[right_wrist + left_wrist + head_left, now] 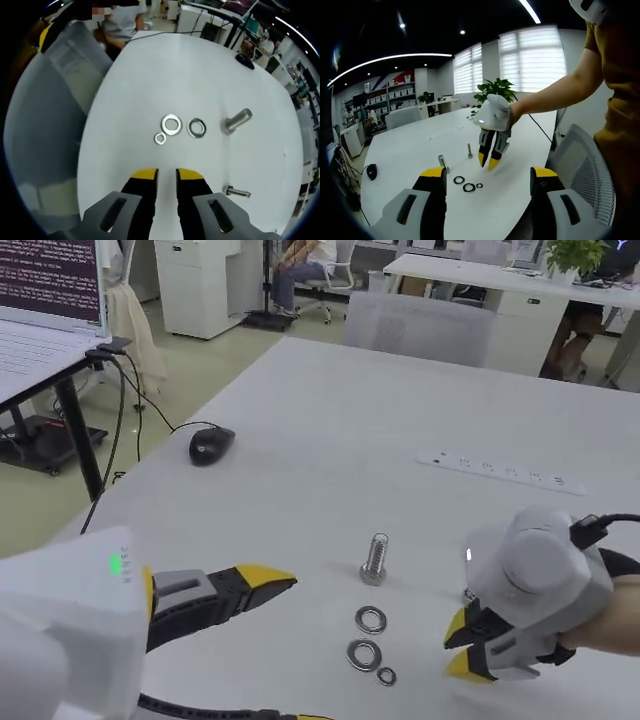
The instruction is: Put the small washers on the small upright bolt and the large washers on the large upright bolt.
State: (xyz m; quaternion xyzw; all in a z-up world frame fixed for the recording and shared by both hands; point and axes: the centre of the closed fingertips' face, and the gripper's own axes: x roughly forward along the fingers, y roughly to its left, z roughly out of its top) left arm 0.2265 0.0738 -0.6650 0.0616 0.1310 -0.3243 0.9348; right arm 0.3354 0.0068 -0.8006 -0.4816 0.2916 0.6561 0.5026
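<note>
Pick-up step here: holds the right claw [166, 174] barely parted and empty near the washers [171, 124] lying flat on the surface [330, 420] beside the large bolt [236, 121], left claw [488, 172] spread wide, and next needs lowering onto one washer's rim.

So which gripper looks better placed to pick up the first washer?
Probably the right gripper: the three washers lie straight ahead of its narrowly open jaws, tips pointing down near them. The left gripper looks farther back, opened wide.
</note>
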